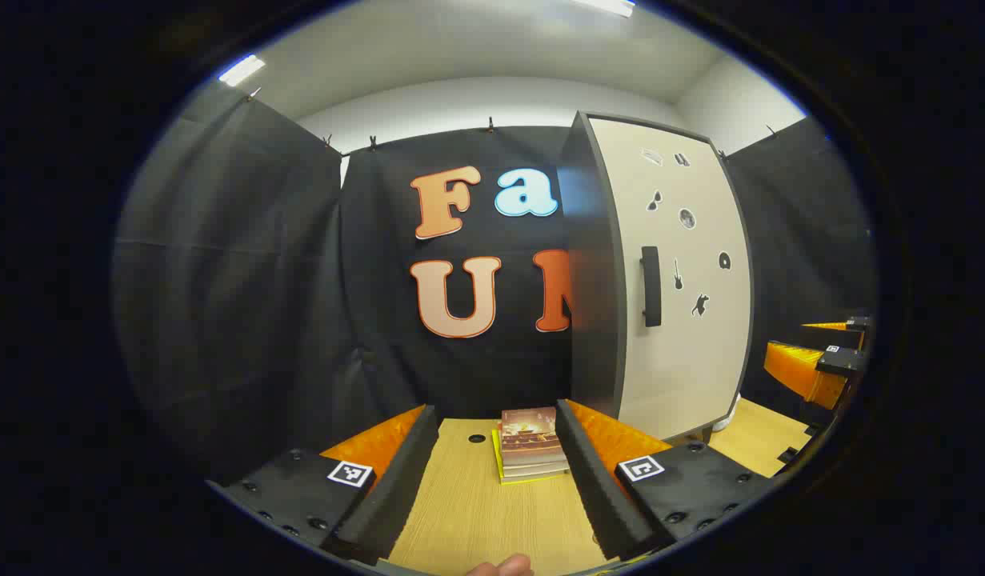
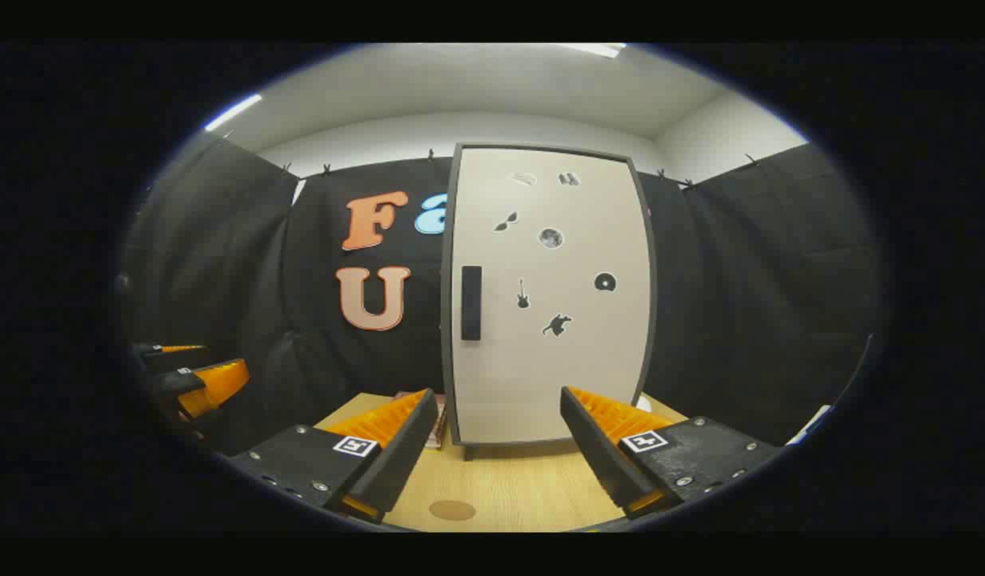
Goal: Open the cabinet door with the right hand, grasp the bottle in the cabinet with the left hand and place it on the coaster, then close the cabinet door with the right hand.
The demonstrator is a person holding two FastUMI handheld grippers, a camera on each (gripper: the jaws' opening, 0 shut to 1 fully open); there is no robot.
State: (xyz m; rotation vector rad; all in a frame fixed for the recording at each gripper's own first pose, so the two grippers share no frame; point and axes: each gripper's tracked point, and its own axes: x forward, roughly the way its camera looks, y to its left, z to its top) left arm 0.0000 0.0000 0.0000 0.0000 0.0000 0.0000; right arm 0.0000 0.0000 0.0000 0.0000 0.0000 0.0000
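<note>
A tall cabinet with a cream door and dark frame stands on the wooden table, door shut, black handle on its left side. In the left gripper view the same cabinet stands at the right, its handle facing me. A round brown coaster lies on the table between the right gripper's fingers. My right gripper is open, well short of the door. My left gripper is open too, over bare table. The bottle is hidden behind the door.
A small stack of books lies on the table left of the cabinet. The wooden table has a cable hole. The other gripper shows at the right edge of the left gripper view, and at the left edge of the right gripper view.
</note>
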